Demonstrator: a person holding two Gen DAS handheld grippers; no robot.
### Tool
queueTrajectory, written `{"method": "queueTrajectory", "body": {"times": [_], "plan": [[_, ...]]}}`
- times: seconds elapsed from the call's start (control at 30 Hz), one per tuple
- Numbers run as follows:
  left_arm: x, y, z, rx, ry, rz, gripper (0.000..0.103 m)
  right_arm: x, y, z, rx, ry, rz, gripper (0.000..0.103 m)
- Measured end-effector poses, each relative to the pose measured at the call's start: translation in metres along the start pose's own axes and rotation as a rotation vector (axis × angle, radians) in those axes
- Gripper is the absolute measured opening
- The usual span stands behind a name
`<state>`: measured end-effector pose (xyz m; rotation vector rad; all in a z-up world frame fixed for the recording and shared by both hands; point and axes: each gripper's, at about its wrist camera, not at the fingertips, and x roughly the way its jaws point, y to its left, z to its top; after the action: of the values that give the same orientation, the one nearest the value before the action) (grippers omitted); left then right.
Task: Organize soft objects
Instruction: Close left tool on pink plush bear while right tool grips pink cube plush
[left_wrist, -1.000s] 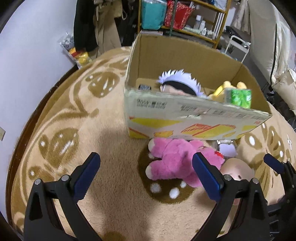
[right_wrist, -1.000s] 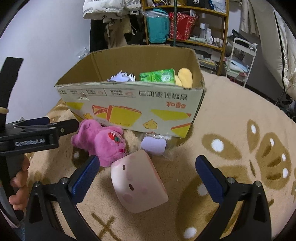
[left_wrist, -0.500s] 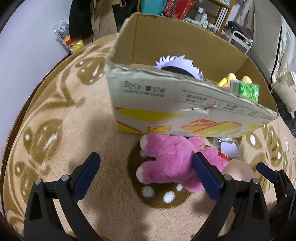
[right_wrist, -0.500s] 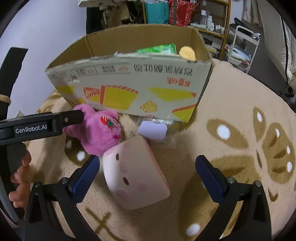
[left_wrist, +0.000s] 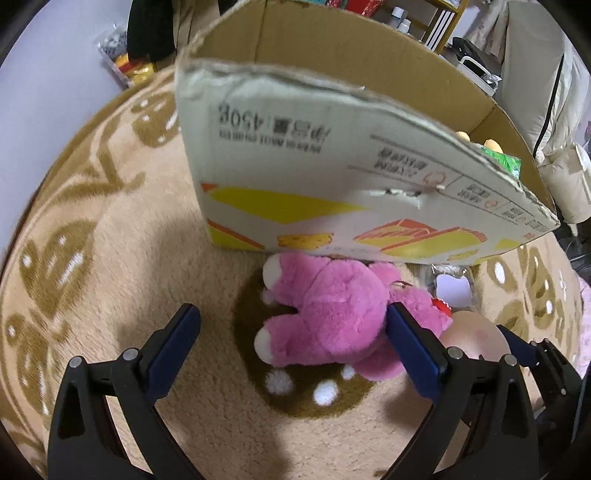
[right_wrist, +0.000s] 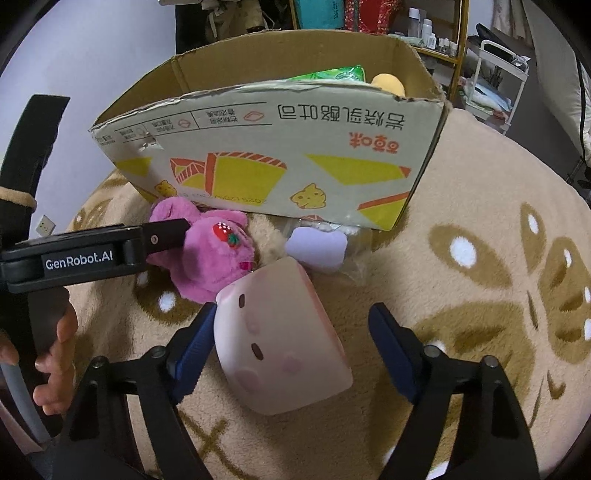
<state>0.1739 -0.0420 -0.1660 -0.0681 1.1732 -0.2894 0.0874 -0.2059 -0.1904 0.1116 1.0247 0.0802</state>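
Observation:
A pink plush bear (left_wrist: 332, 314) lies on the rug against the front of a cardboard box (left_wrist: 332, 166). My left gripper (left_wrist: 291, 332) hangs open low over it, its right finger in front of the bear's head and its left finger out over bare rug. A pale pink cushion with a pig face (right_wrist: 280, 339) sits between the fingers of my right gripper (right_wrist: 291, 343). Those jaws are closing: the left pad (right_wrist: 192, 347) is at the cushion's edge, while the right pad stands apart from it. The bear (right_wrist: 210, 254) lies just beyond the cushion.
A small lilac item in a clear bag (right_wrist: 317, 247) lies by the box (right_wrist: 277, 155). A green pack (right_wrist: 328, 75) and a yellow plush (right_wrist: 388, 83) show inside the box. A hand (right_wrist: 55, 350) holds the left gripper. A white cart (right_wrist: 498, 74) stands behind.
My left gripper has sunk closer to the bear and the box now fills more of its view. The right gripper's jaws have narrowed around the pale pink cushion.

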Motion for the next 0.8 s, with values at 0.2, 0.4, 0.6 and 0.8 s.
{"method": "queueTrajectory", "body": {"times": [0.2,0.4,0.6,0.8], "plan": [[0.003,0.002,-0.001,-0.032,0.020,-0.056,0.091,-0.002,-0.001,-0.002,0.012,0.004,0.011,0.086],[-0.001,0.001,-0.004,-0.022,0.025,-0.123,0.064,-0.001,0.000,-0.001,0.003,0.006,0.016,0.084],[-0.010,-0.006,-0.010,0.006,0.004,-0.096,0.056,-0.005,0.005,-0.004,-0.004,-0.004,0.055,0.059],[-0.022,-0.006,-0.018,0.030,-0.017,-0.074,0.046,-0.019,0.004,-0.004,0.010,-0.059,0.070,0.049]]}}
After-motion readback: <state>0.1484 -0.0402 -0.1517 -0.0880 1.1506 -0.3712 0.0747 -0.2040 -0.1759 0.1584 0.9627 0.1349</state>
